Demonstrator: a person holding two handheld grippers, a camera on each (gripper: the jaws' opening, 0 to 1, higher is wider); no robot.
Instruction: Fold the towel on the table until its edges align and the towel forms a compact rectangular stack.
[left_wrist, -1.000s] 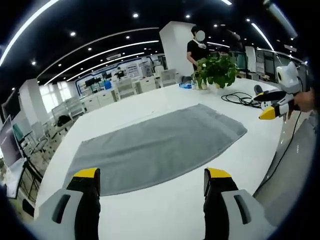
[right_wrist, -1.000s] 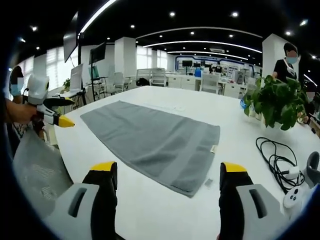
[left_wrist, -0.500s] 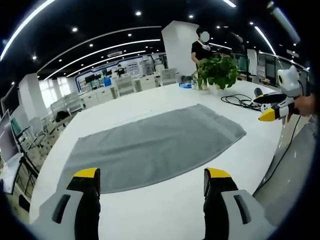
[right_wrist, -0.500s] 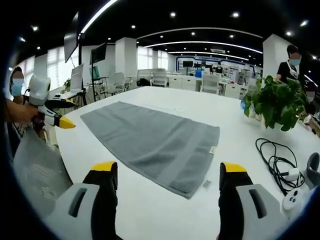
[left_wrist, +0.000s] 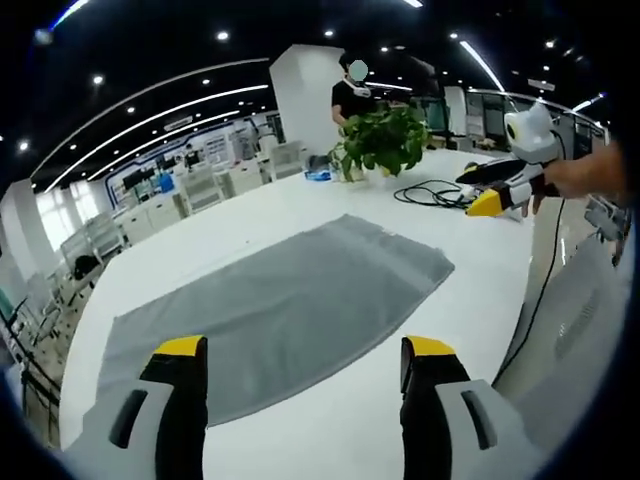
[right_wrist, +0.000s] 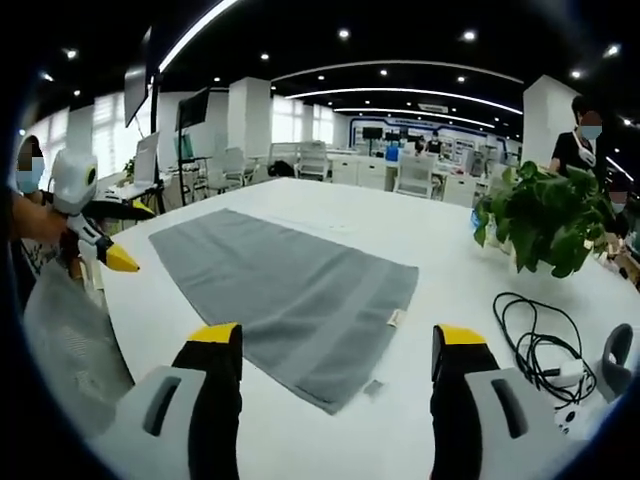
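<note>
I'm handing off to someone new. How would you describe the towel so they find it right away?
Look at the big white table. In its middle the towel lies spread out flat, a plain grey rectangle, not yet folded. It is the only cloth there: the potted plant and the coiled black cable sit off to one side, clear of it.

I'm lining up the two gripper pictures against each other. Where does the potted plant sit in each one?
Left gripper view: the potted plant stands top centre, beyond the far end of the grey towel.
Right gripper view: at the right, right of the towel.
Shared landmark: the black cable coiled beside the plant.
</note>
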